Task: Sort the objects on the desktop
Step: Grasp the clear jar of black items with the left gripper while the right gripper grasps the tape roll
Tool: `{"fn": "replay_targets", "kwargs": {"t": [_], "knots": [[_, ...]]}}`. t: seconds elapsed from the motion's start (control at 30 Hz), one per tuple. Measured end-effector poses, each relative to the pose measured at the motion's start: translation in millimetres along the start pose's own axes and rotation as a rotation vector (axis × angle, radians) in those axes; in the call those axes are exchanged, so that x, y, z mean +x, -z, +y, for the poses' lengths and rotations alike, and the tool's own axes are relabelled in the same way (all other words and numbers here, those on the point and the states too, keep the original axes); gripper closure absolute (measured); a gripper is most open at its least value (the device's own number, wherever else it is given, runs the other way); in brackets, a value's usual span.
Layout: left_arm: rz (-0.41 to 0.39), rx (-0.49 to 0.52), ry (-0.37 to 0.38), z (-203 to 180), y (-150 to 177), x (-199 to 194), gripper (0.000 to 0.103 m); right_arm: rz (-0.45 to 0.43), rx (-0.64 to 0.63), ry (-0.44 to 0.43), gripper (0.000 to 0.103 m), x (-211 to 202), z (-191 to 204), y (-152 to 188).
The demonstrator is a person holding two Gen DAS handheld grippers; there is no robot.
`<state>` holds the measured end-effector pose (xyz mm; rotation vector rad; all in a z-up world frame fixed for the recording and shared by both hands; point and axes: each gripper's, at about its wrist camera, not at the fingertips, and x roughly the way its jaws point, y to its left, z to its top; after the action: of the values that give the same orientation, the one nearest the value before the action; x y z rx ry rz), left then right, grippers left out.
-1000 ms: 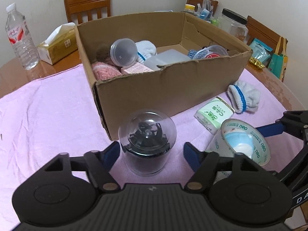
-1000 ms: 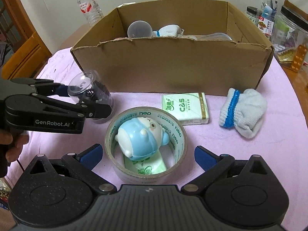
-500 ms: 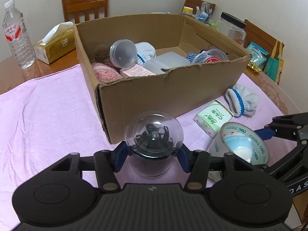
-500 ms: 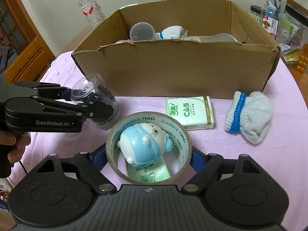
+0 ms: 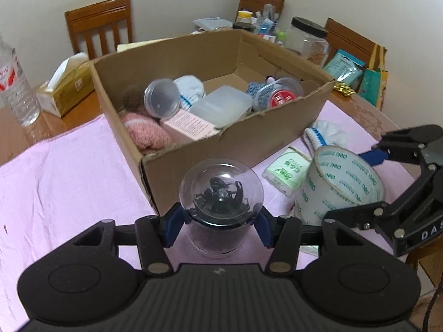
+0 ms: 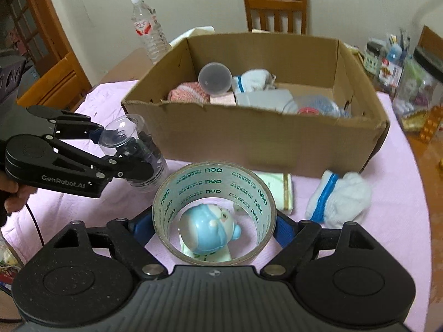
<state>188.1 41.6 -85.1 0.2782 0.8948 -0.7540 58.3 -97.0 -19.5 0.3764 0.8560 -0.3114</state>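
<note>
While left tongs (image 5: pixel 220 222) clamp jar (image 5: pixel 221 193), right tongs (image 6: pixel 214 228) clamp tape (image 6: pixel 214 193).

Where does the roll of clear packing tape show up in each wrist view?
Left wrist: the tape roll sits at the right, tilted, with the right gripper closed on it.
Right wrist: the tape roll is at centre bottom between the gripper's own fingers, ringing a blue toy.
Shared landmark: the cardboard box lies just beyond the roll in both.
</note>
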Motion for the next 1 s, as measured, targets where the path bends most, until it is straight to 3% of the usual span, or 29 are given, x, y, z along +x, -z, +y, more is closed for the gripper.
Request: {"fn": "replay_targets", "kwargs": {"t": [0.5, 1.0], "knots": [[-0.006, 0.077, 0.057, -16, -31, -35, 0.049, -0.056, -0.061, 0.020, 0.016, -32, -1, -31], [-0.093, 0.140, 0.062, -25, -93, -51, 0.049, -0.125, -0.104, 0.062, 0.016, -54, -36, -69]]}}
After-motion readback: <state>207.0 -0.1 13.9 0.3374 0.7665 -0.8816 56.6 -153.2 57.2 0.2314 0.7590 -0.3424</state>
